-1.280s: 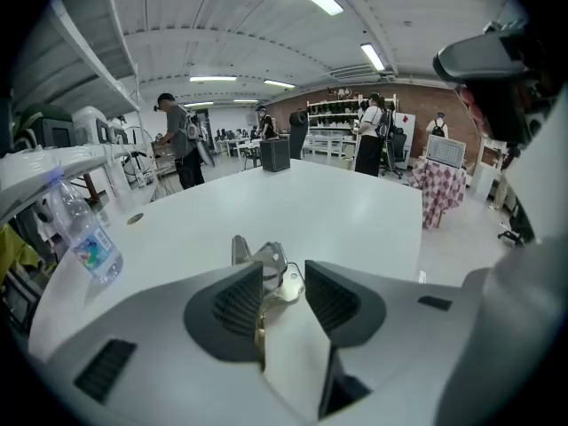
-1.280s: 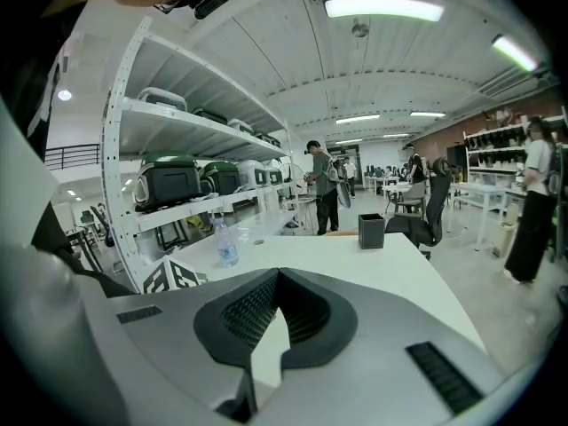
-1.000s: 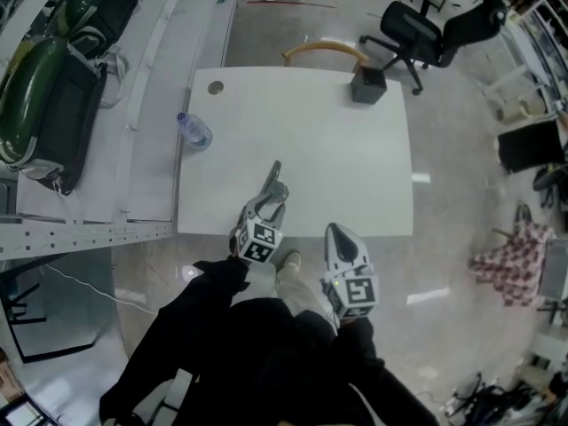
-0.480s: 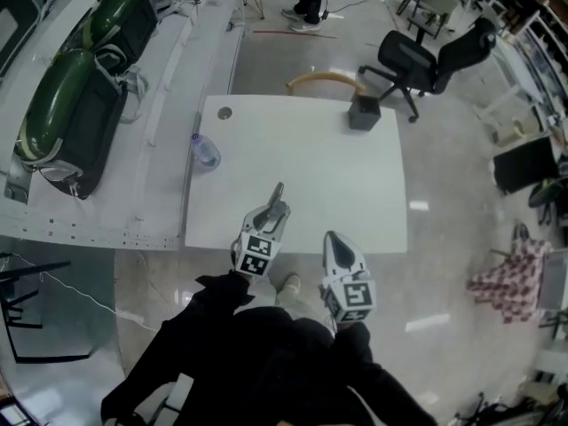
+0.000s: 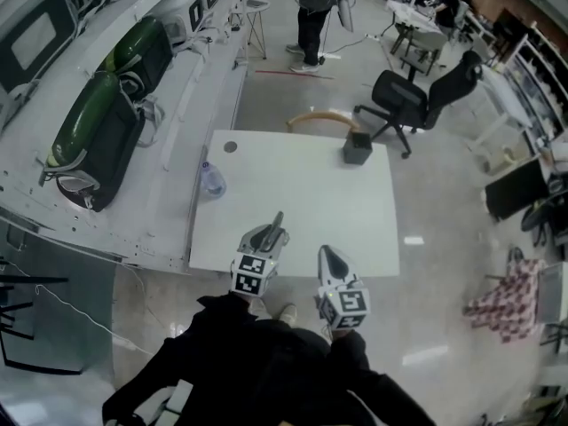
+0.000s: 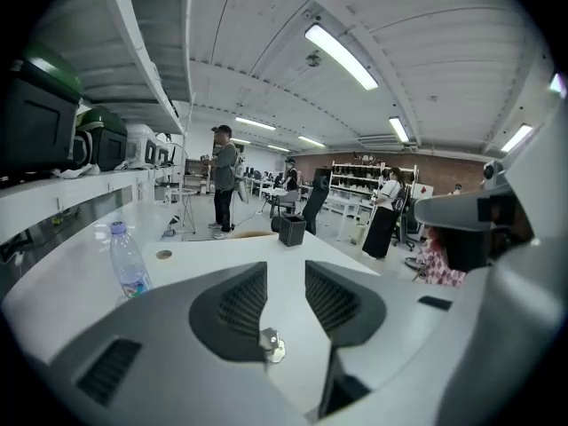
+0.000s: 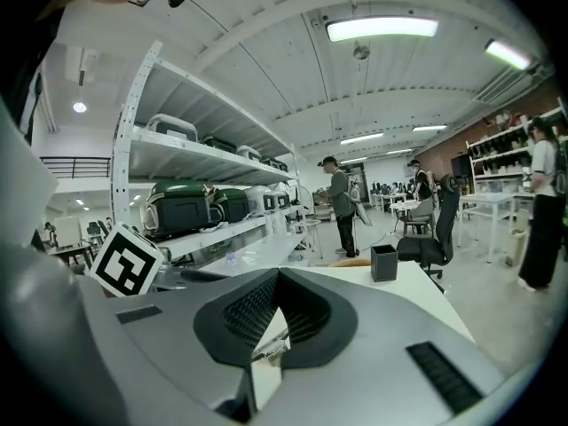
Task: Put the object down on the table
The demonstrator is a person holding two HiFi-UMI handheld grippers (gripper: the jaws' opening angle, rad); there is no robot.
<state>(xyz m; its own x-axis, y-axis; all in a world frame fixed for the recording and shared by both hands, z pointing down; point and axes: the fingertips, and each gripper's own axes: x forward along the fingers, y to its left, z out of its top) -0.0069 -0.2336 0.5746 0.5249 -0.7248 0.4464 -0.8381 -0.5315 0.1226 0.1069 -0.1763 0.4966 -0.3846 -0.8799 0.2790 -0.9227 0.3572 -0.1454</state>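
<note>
A clear water bottle [image 5: 211,181] [image 6: 129,260] stands upright at the left edge of the white table [image 5: 302,198]. My left gripper [image 5: 278,218] [image 6: 286,278] hovers over the table's near edge. Its jaws stand slightly apart, with only the tabletop showing between them. Just off the near edge to its right is my right gripper [image 5: 327,252] [image 7: 278,278], with its pads meeting at the tips and nothing seen in them. Neither gripper touches the bottle, which is well to the left of both.
A black box [image 5: 357,148] [image 7: 383,262] sits at the table's far right edge. Behind the table are a curved wooden chair back [image 5: 324,118] and a black office chair [image 5: 404,105]. Shelving with green cases [image 5: 98,122] runs along the left. A person [image 5: 312,7] stands far behind.
The head view has lifted and takes in more of the room. Both grippers stay near the table's front edge, drawn slightly back toward the body. The bottle and box have not moved.
</note>
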